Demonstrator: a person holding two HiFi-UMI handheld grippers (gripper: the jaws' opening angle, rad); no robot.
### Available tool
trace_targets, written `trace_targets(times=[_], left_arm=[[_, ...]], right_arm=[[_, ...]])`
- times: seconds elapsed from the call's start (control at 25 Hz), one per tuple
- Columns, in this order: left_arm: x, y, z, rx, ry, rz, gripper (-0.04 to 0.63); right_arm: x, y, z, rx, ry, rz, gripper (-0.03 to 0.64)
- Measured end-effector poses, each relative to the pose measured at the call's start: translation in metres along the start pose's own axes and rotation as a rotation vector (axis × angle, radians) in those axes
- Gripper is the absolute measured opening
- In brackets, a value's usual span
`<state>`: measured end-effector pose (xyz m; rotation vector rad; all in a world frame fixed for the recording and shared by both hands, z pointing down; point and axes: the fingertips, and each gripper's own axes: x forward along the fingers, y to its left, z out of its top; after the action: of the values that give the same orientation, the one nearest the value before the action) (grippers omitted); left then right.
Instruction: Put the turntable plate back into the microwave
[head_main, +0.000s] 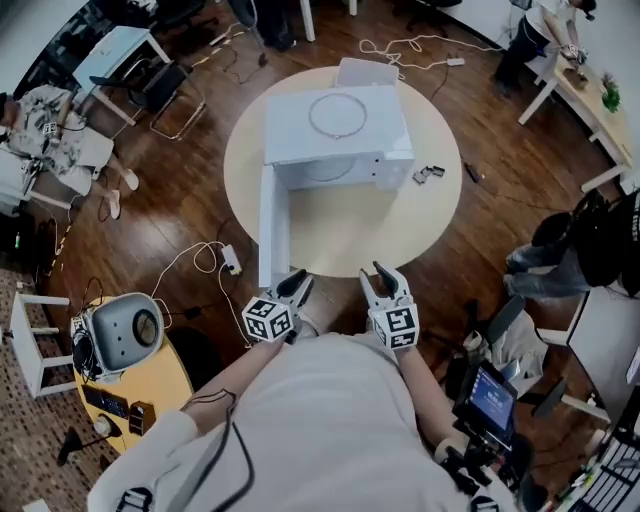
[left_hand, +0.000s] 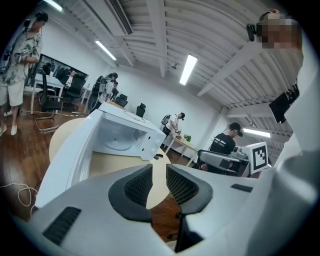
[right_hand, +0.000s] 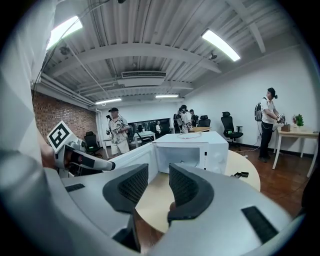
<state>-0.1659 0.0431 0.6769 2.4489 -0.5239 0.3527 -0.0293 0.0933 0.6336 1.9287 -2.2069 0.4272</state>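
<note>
A white microwave stands on the round beige table, its door swung open toward me on the left. A clear round turntable plate lies on top of the microwave and shows as a thin ring in the right gripper view. The open cavity faces me. My left gripper and right gripper hover side by side at the table's near edge, well short of the microwave. Both are open, with nothing between the left gripper's pads or the right gripper's pads.
Small dark items lie on the table right of the microwave, and a white flat object sits behind it. A power strip with cables is on the floor at left. A yellow side table carries a grey appliance. People and chairs ring the room.
</note>
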Motion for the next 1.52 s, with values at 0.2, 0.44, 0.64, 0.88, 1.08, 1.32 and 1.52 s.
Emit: trace_targets(times=[0.2, 0.44, 0.64, 0.88, 1.08, 1.32, 1.52], left_arm=[[0.009, -0.006, 0.005, 0.012, -0.029, 0.041, 0.072], [0.0, 0.012, 0.008, 0.014, -0.048, 0.083, 0.072], [-0.012, 0.024, 0.011, 0.002, -0.076, 0.126, 0.072], [-0.019, 0.025, 0.006, -0.009, -0.084, 0.153, 0.072], [-0.019, 0.024, 0.002, -0.014, -0.08, 0.154, 0.072], [-0.017, 0.02, -0.004, -0.008, -0.067, 0.149, 0.072], [-0.011, 0.014, -0.014, 0.045, -0.034, 0.135, 0.072]], right_arm=[[-0.001, -0.014, -0.01, 0.019, 0.005, 0.026, 0.135], [0.017, -0.004, -0.012, 0.004, -0.014, 0.073, 0.135], [0.029, 0.003, -0.01, 0.003, -0.018, 0.11, 0.135], [0.034, 0.009, -0.012, 0.005, -0.015, 0.147, 0.135], [0.034, 0.009, -0.012, 0.003, -0.011, 0.153, 0.135], [0.026, 0.008, -0.013, -0.036, -0.029, 0.127, 0.135], [0.011, 0.009, -0.014, -0.121, -0.054, 0.082, 0.135]])
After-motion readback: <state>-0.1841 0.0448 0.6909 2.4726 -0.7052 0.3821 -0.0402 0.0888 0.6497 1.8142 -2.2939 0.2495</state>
